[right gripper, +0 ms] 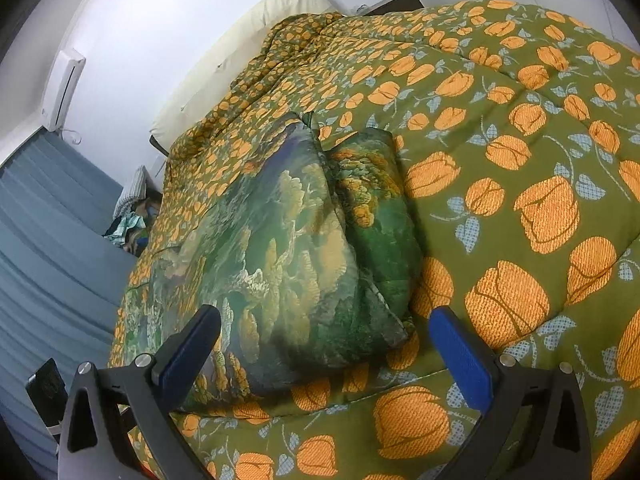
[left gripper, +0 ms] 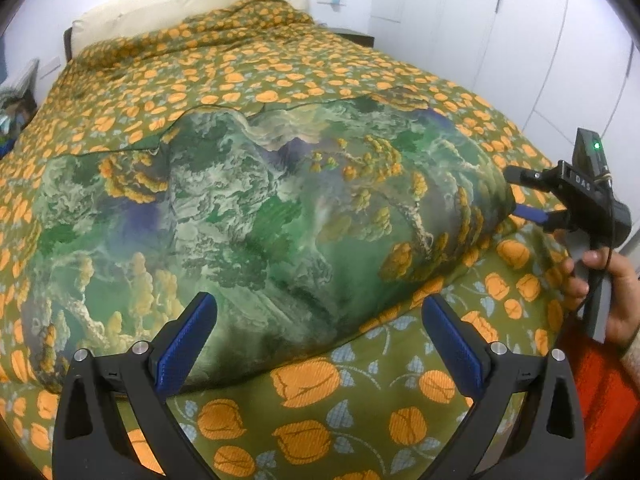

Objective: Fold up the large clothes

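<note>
Faintly, "DAS" lettering on right hand-held gripper (left gripper: 524,196).

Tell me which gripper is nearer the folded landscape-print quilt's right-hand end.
Right. The right gripper has its fingers at that end of the quilt, seemingly touching it, open. The left gripper hangs open over the quilt's near edge, toward its middle.

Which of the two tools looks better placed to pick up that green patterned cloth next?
Right, probably: the right tool sits open at the folded green cloth's end, while the left tool hovers open above its near edge.
</note>
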The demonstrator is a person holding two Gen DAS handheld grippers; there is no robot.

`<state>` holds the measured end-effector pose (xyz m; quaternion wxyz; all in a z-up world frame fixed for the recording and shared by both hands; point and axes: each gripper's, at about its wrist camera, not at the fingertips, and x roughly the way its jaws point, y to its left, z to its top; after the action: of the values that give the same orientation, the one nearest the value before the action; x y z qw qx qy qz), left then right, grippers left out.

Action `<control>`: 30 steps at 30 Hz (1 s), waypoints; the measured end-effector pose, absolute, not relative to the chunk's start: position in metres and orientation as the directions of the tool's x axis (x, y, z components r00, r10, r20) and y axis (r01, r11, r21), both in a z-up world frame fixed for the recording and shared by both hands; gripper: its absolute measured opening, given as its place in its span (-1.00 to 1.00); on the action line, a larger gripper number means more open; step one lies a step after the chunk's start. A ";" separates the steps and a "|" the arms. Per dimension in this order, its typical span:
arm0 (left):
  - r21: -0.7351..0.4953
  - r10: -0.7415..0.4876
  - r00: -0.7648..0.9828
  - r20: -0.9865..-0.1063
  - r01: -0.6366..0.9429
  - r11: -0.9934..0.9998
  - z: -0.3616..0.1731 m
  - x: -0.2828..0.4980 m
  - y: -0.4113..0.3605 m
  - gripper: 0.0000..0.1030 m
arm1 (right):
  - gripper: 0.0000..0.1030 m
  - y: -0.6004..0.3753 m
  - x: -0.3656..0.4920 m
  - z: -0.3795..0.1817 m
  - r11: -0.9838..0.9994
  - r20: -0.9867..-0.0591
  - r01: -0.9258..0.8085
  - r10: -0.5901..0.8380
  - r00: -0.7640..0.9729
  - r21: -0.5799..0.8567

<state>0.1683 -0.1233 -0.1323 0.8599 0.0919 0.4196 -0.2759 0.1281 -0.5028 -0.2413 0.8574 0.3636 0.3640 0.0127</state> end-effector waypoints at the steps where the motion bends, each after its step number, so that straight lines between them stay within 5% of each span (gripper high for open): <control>1: -0.069 -0.398 0.496 -0.772 0.557 0.828 -0.132 0.167 -0.124 0.98 | 0.99 -0.502 0.128 -0.241 0.737 -0.616 0.242 0.287 0.733 0.631; 20: -0.009 -0.396 0.500 -0.770 0.612 0.791 -0.132 0.186 -0.153 0.99 | 0.99 -0.502 0.130 -0.245 0.707 -0.598 0.238 0.316 0.737 0.666; 26: -0.154 -0.375 0.334 -0.865 0.535 0.831 -0.187 0.249 -0.165 0.99 | 1.00 -0.504 0.157 -0.272 0.598 -0.577 0.300 0.347 0.739 0.743; 28: -0.079 -0.344 0.355 -0.869 0.587 0.806 -0.189 0.248 -0.174 0.99 | 0.80 -0.503 0.162 -0.279 0.571 -0.572 0.316 0.348 0.743 0.758; 30: -0.087 -0.351 0.326 -0.878 0.612 0.786 -0.172 0.246 -0.174 0.96 | 0.12 -0.501 0.160 -0.269 0.614 -0.588 0.322 0.297 0.752 0.721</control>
<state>0.2457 -0.1744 -0.1718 0.8036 0.1311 0.4972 -0.2997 0.1598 -0.5013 -0.2694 0.8264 0.4394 0.3521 -0.0074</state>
